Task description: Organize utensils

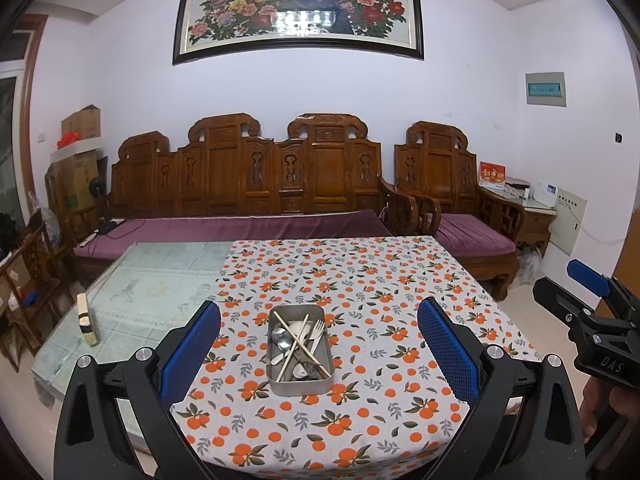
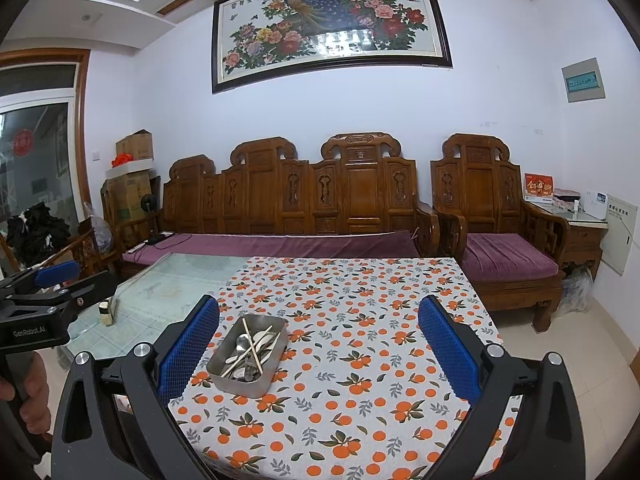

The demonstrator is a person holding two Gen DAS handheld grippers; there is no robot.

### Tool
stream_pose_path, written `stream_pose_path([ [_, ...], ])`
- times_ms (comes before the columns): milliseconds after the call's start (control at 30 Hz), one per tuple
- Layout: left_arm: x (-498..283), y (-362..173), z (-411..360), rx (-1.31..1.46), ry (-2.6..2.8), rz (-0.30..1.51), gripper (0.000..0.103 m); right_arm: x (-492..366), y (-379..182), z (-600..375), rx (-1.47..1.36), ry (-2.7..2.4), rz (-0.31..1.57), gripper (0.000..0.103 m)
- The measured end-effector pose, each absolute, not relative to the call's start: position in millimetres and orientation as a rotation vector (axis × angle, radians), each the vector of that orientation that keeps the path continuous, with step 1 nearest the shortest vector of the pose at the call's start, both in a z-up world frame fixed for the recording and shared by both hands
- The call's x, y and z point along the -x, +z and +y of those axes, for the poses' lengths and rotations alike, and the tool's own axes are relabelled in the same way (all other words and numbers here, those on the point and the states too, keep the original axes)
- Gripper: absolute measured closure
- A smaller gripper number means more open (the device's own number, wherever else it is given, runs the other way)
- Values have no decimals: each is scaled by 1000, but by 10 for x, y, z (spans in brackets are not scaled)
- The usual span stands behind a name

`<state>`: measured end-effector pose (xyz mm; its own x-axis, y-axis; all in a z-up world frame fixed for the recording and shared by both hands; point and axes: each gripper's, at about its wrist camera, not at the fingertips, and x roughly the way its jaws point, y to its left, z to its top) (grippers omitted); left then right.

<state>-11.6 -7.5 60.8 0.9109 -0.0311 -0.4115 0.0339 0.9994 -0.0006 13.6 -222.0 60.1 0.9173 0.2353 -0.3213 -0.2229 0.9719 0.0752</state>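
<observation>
Metal tray [image 1: 301, 384] of mixed utensils sitting on the orange-print cloth [image 1: 360, 272], both grippers hanging above it w/ nothing in them.

Tray is a shallow rectangular steel tin, sitting near the cloth's front-centre; inside, chopsticks [image 1: 298, 340] are lying crossed over a steel spoon [image 1: 282, 338], a fork [image 1: 318, 330] and some white-handled pieces, all piled together. In the right wrist view the pile is blurring into one heap, so I can't count items. Left gripper [image 1: 318, 346] is standing wide, blue pads either side of the tray but above it, not touching. Right gripper [image 2: 318, 350] is also spread wide, tray [image 2: 248, 354] lying toward its left pad. Glass table [image 1: 152, 280] is showing bare left of the cloth; gripper bodies are getting cut off at the frame bottom.
</observation>
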Motion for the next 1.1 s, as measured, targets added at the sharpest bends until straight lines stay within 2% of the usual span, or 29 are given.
stream_pose_path([
  [1100,119,603,-89,-5,-34,426,8,-122,561,-2190,-39,240,334,3],
])
